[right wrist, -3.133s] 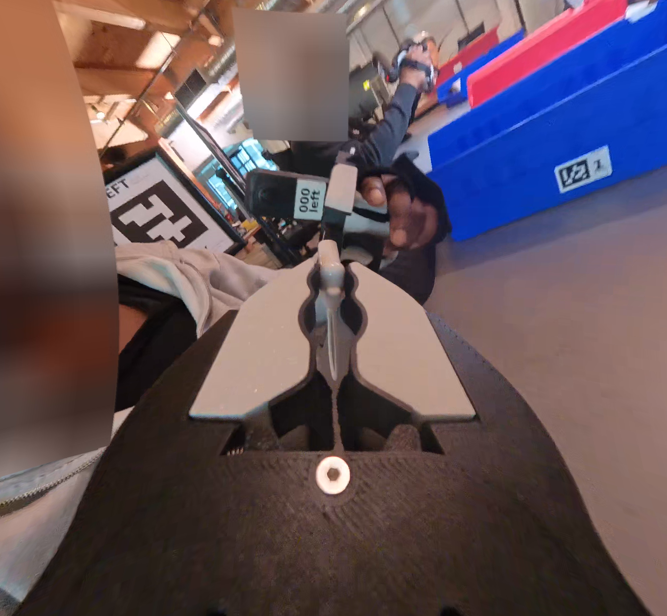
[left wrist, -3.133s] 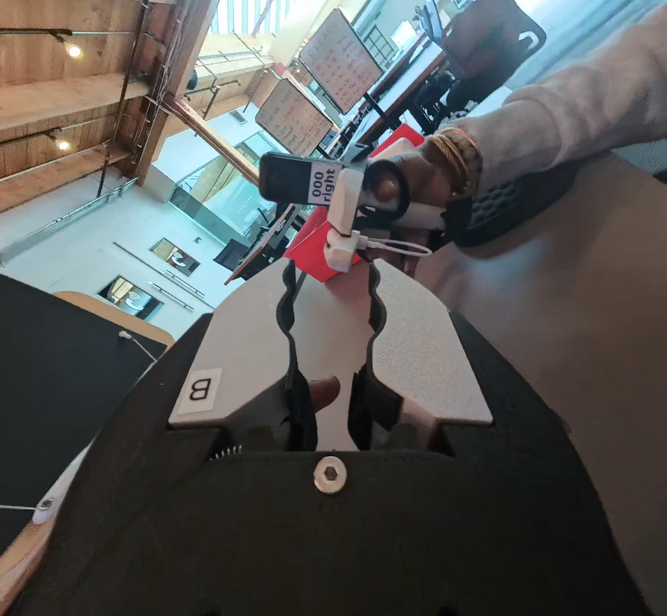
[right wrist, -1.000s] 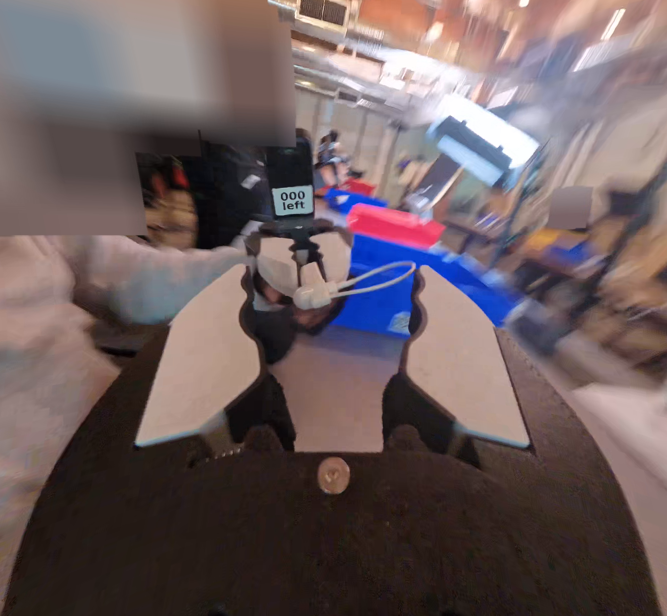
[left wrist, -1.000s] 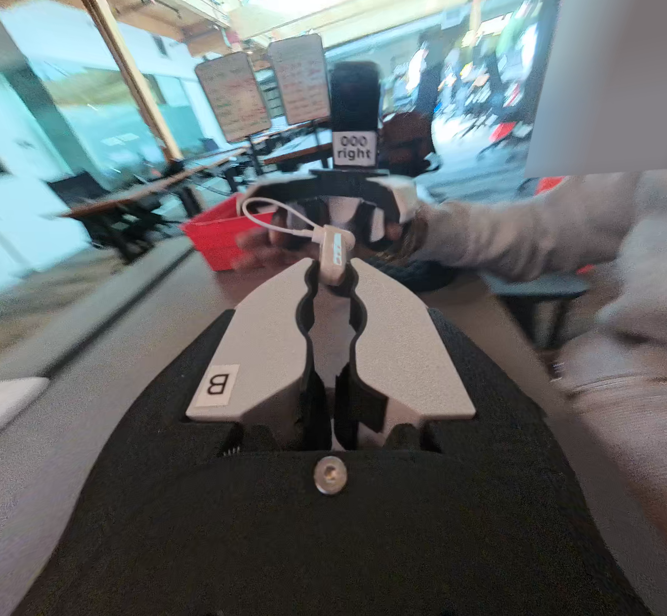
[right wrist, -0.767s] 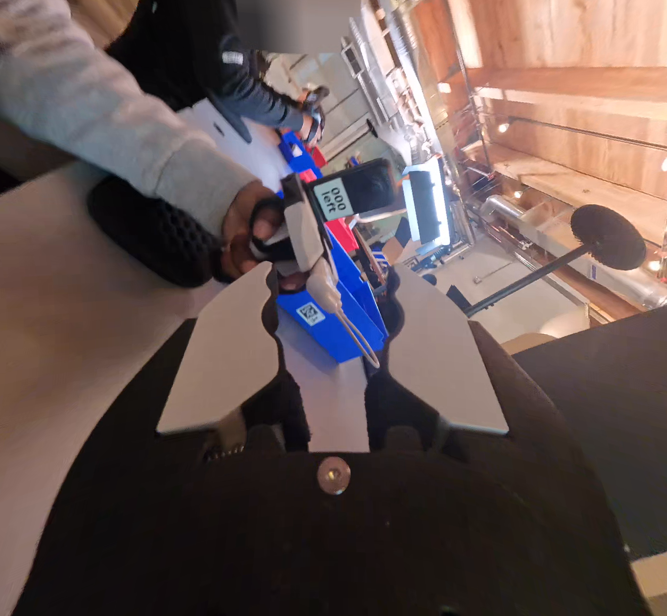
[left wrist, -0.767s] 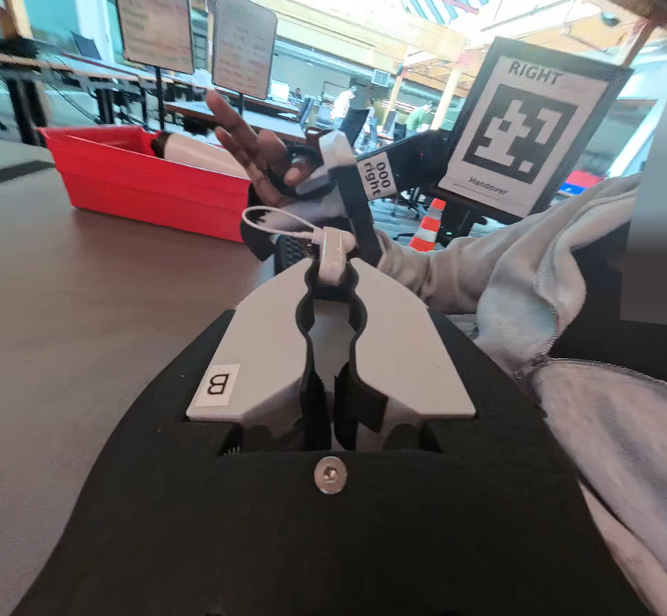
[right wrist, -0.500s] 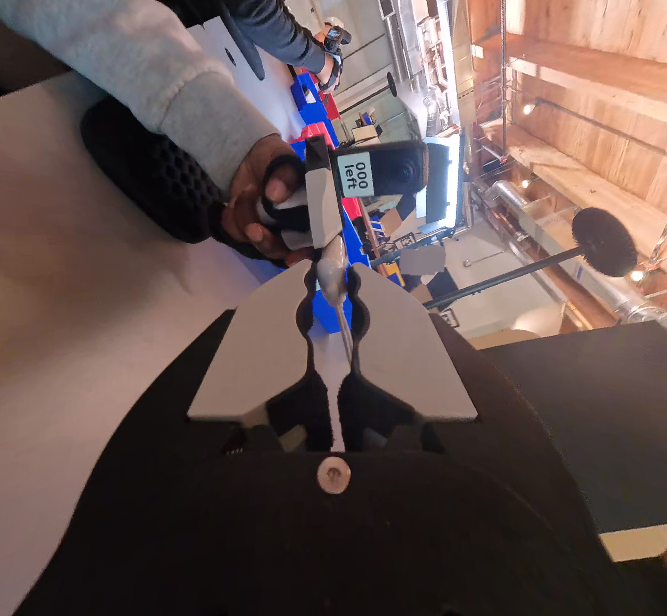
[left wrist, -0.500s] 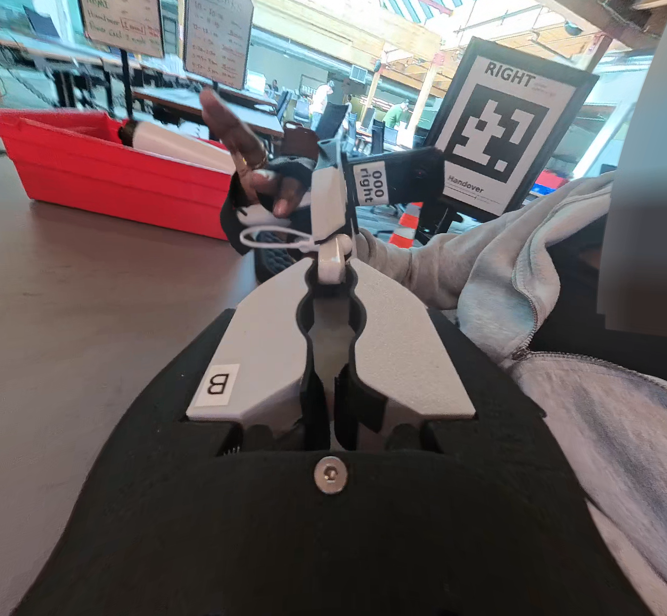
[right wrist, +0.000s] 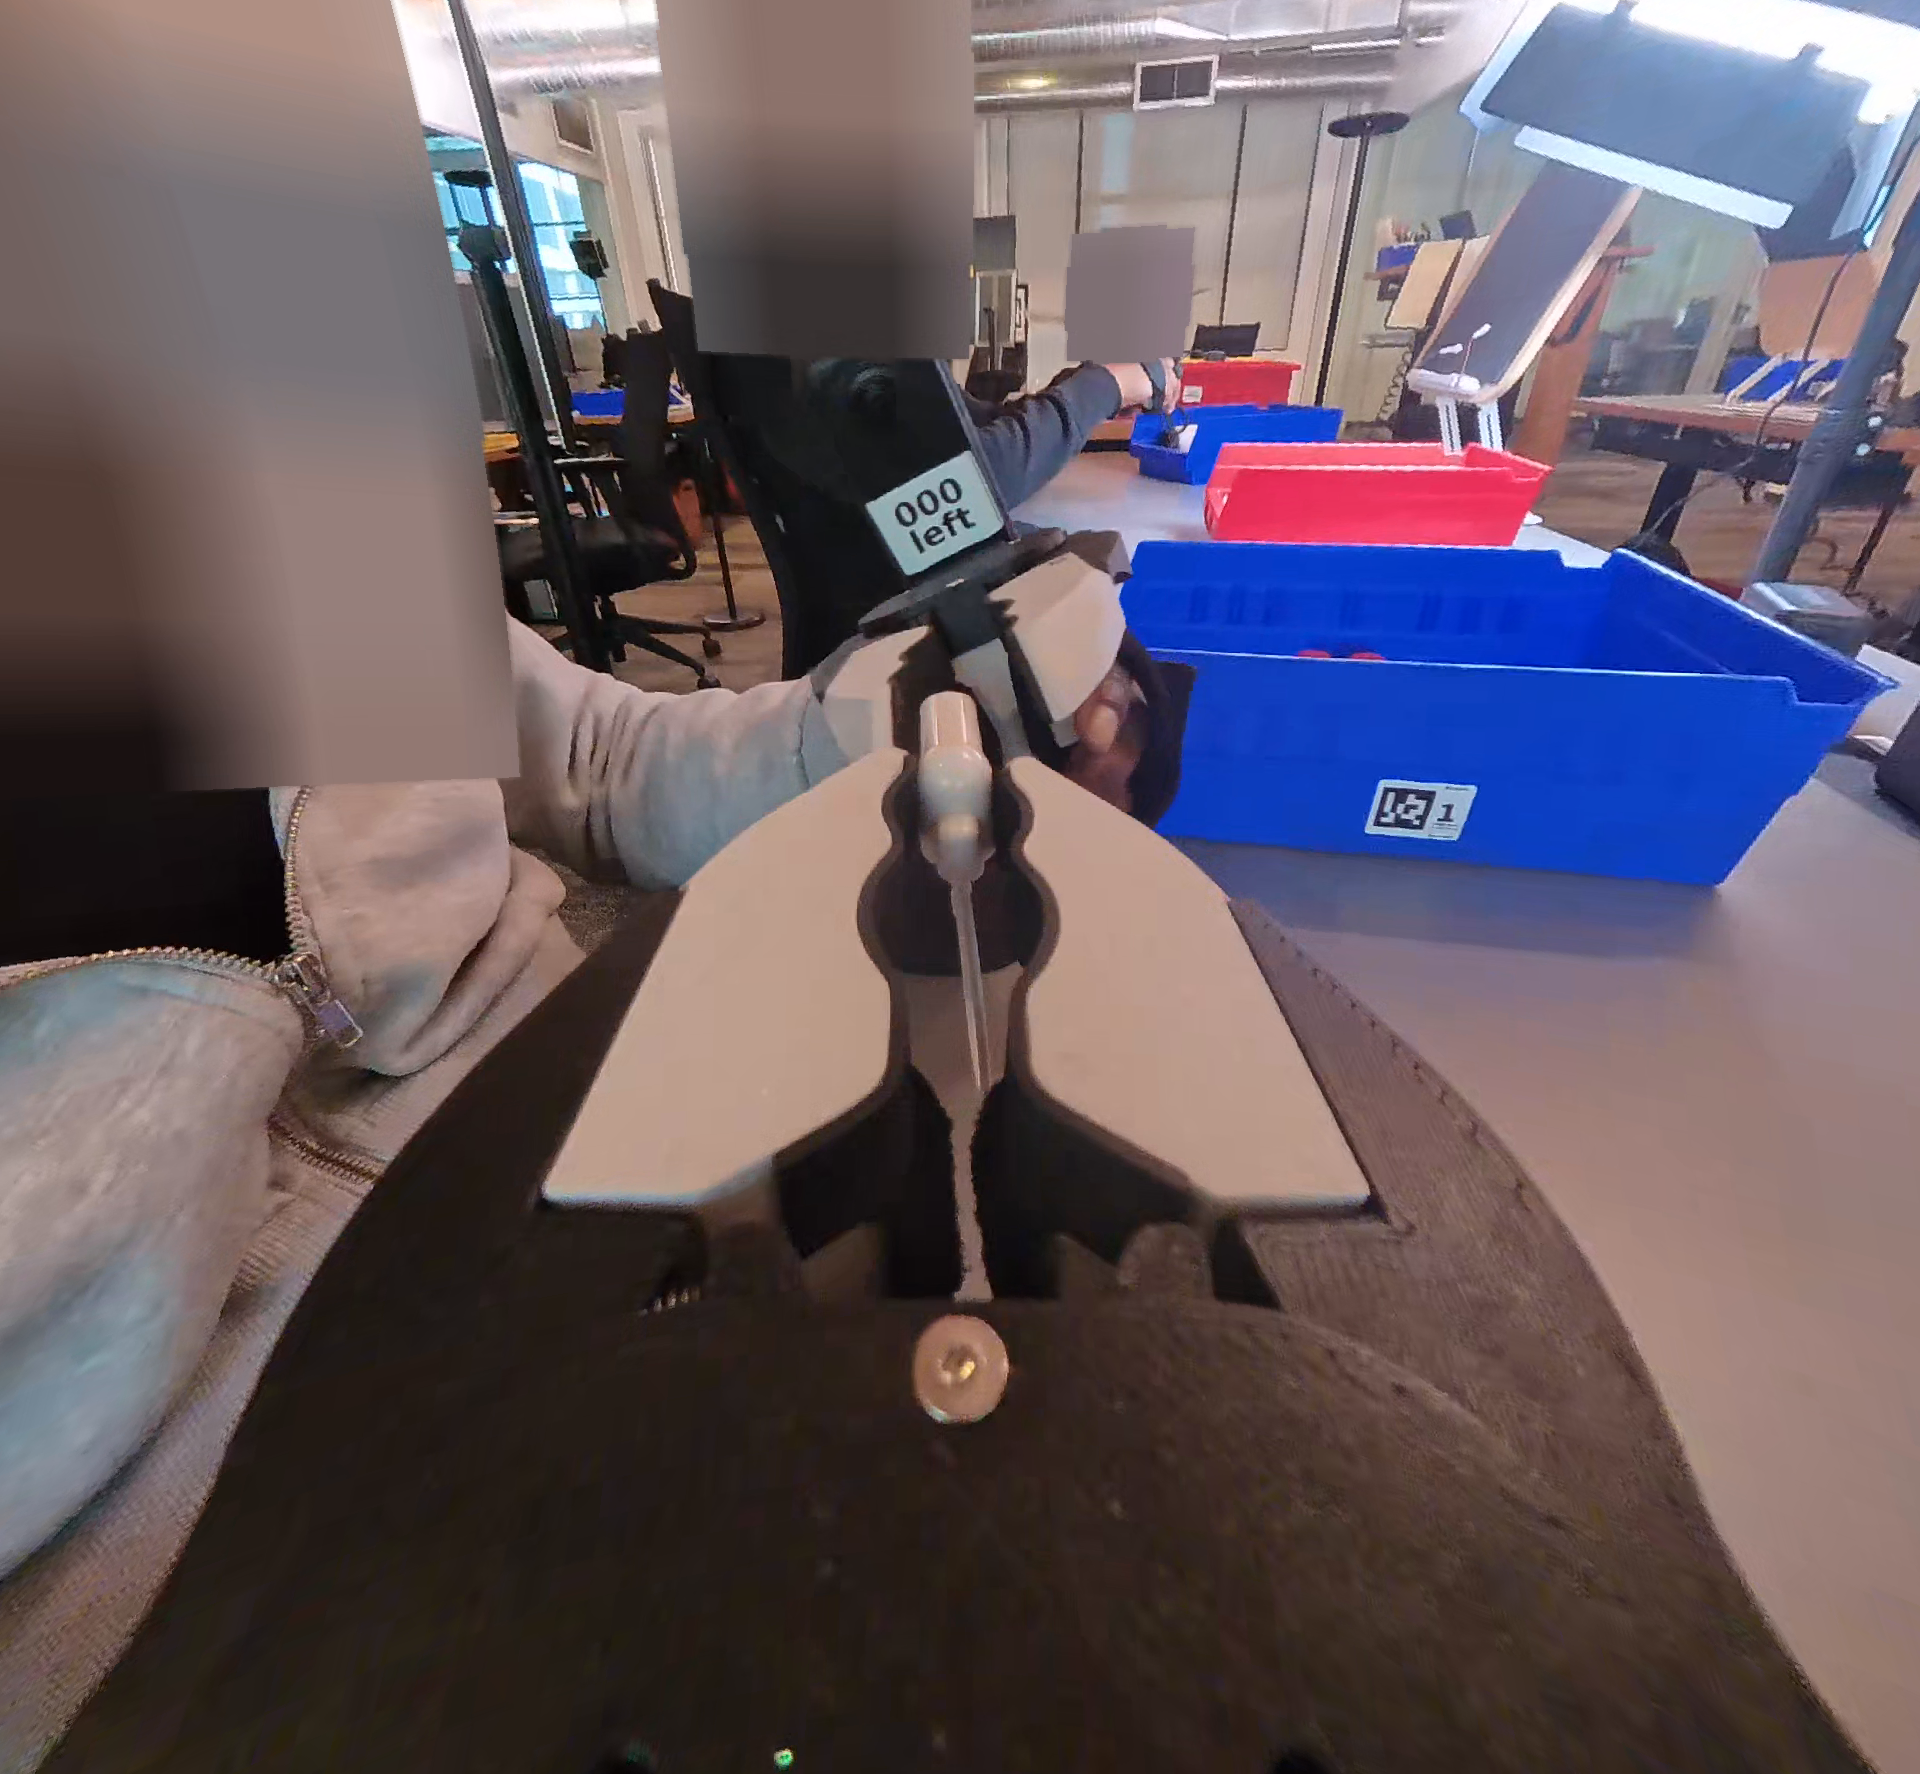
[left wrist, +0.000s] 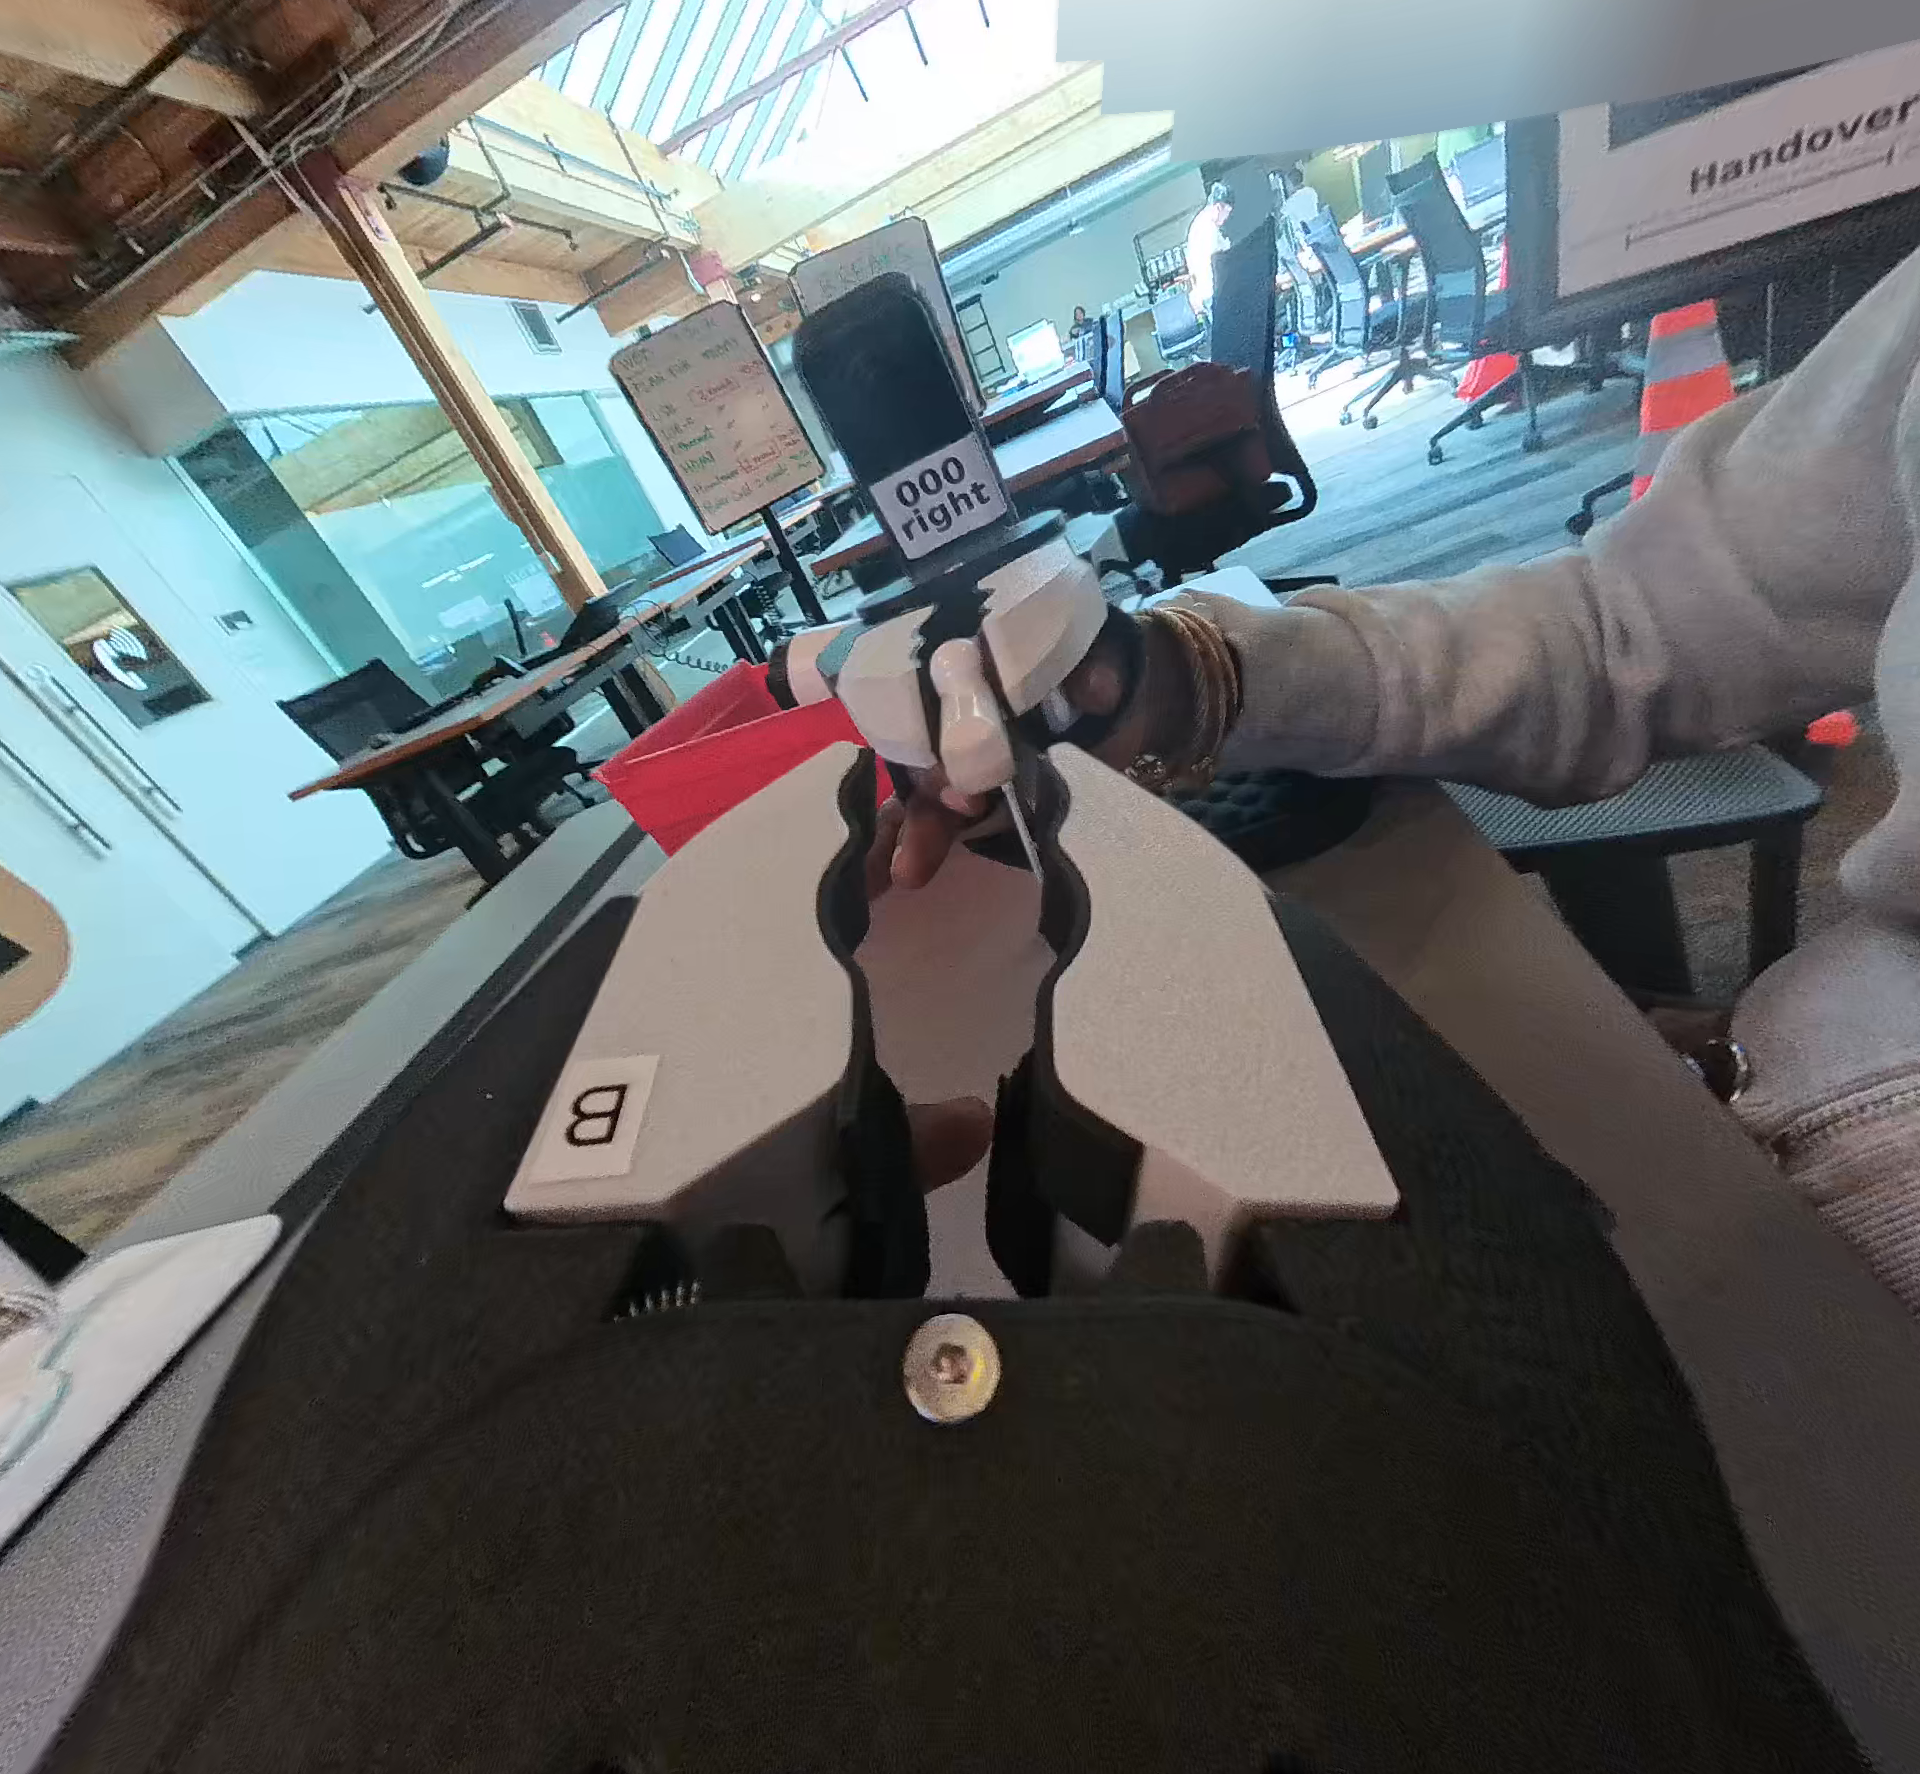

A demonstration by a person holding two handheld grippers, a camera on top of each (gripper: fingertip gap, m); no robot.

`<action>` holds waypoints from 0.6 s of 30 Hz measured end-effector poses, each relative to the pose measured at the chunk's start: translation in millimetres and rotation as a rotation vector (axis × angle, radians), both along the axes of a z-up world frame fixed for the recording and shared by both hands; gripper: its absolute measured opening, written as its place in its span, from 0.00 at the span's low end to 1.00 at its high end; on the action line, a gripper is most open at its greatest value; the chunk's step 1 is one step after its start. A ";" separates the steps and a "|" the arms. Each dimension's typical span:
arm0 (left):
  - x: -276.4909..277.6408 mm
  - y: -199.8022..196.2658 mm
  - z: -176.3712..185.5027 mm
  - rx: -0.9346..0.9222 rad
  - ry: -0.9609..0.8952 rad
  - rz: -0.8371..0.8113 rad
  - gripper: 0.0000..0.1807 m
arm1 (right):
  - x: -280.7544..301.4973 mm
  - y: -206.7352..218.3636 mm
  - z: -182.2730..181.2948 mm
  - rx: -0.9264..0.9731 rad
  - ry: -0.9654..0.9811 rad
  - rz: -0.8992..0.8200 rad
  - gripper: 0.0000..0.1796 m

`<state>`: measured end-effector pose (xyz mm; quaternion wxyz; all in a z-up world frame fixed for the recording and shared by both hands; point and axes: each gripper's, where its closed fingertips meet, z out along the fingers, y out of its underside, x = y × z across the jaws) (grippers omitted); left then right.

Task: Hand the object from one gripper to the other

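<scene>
Starting at the left side of the left wrist view, a grey table (left wrist: pixel 1455 945) runs away toward desks and whiteboards, with a red bin (left wrist: pixel 727 768) just left of centre; in the middle the left tool (left wrist: pixel 956 841) stands with its jaws a little apart and nothing between them, and beyond its tips the right tool (left wrist: pixel 961 675) pinches the object (left wrist: pixel 971 727), a small white plug-like piece with a thin cord hanging from it. In the right wrist view, the same object (right wrist: pixel 951 789) sits at centre frame clamped at the right tool's (right wrist: pixel 951 805) tips, cord (right wrist: pixel 971 986) trailing back between the shut jaws, the left tool (right wrist: pixel 997 664) just behind, a blue bin (right wrist: pixel 1455 716) at right. It looks light, hard and smooth-shelled, likely slippery, its cord limp; the plug body seems the place to grip, not the cord
</scene>
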<state>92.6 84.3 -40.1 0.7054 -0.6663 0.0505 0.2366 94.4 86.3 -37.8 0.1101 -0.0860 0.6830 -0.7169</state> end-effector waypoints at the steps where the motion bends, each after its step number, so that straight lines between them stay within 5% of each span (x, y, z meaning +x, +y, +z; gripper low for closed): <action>1: -0.3 0.0 0.0 0.003 -0.026 -0.005 0.16 | 0.8 -0.4 0.1 -0.002 -0.002 0.004 0.08; 6: -0.2 0.0 0.0 0.030 -0.159 -0.056 0.07 | -1.8 -3.4 -3.4 0.010 0.057 -0.040 0.07; 13: -0.7 -2.5 2.3 0.057 -0.264 -0.095 0.06 | -2.1 -4.6 -0.6 -0.029 0.128 -0.076 0.10; 16: -7.9 -9.2 2.8 0.124 -0.494 -0.155 0.06 | -4.8 -3.6 6.4 -0.153 0.465 -0.212 0.29; 18: -10.3 -12.0 -1.5 0.154 -0.698 -0.232 0.06 | -5.3 -3.3 3.8 -0.164 0.751 -0.305 0.29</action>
